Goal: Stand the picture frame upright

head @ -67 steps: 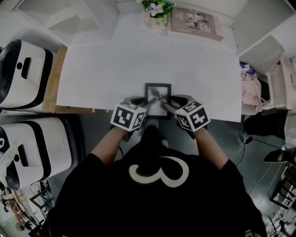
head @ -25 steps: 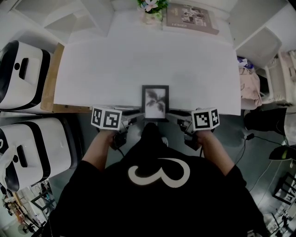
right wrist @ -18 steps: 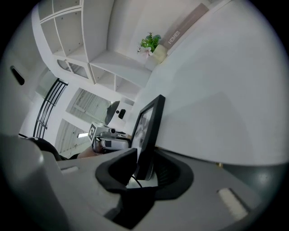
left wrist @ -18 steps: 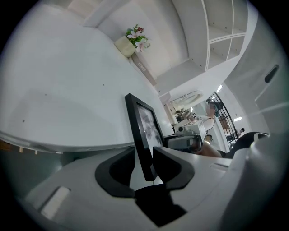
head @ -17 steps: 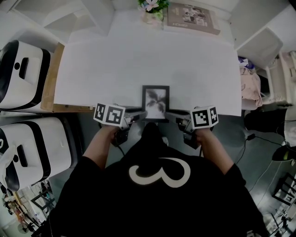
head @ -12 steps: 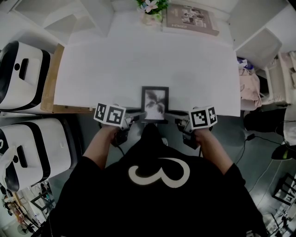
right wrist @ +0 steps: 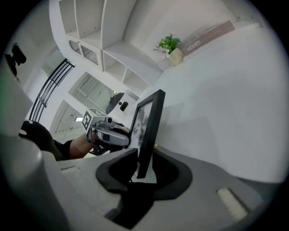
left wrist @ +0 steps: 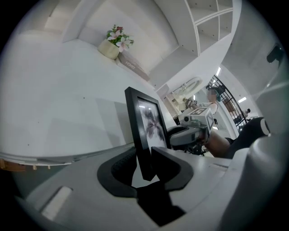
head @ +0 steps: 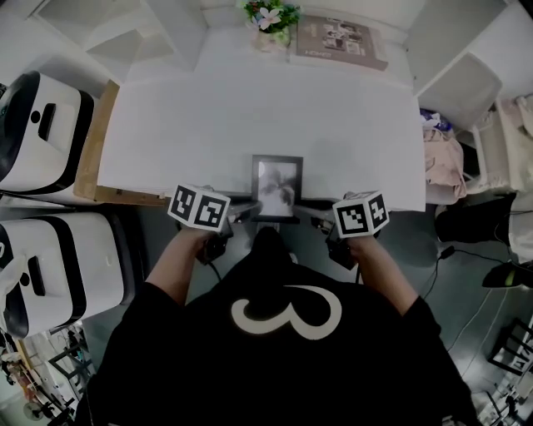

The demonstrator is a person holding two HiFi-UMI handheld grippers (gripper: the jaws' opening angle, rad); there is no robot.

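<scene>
- Black-and-white marker cubes top both tools. The left gripper (head: 244,202) and the right gripper (head: 314,205) are held low in front of the torso, and both forearms reach forward towards the near table edge.
- Both grippers angle downward and point inward, facing each other across the picture frame (head: 277,185).
- Left gripper (left wrist: 143,163): the jaws have just been closing. Its view shows them clamped on the lower corner of the picture frame (left wrist: 145,124), one pad on the glass side and one on the back.
- Right gripper (right wrist: 143,165): the jaws have just been closing. They pinch the opposite lower corner of the picture frame (right wrist: 149,126) in the same manner.
- Each gripper appears in the other's view beyond the frame: the right gripper (left wrist: 190,133) and the left gripper (right wrist: 107,135).
- The frame is near upright at the middle of the near edge of the white table (head: 250,100), with its picture side towards the person.
- Open tabletop extends behind and to both sides of the frame.
- At the far edge, well apart from the frame, stand a flower pot (head: 269,18) and a flat printed item, probably a book (head: 337,42).
- A wooden board (head: 94,146) borders the table on the left. Beyond it sit two white housings (head: 42,116) with black trim.
</scene>
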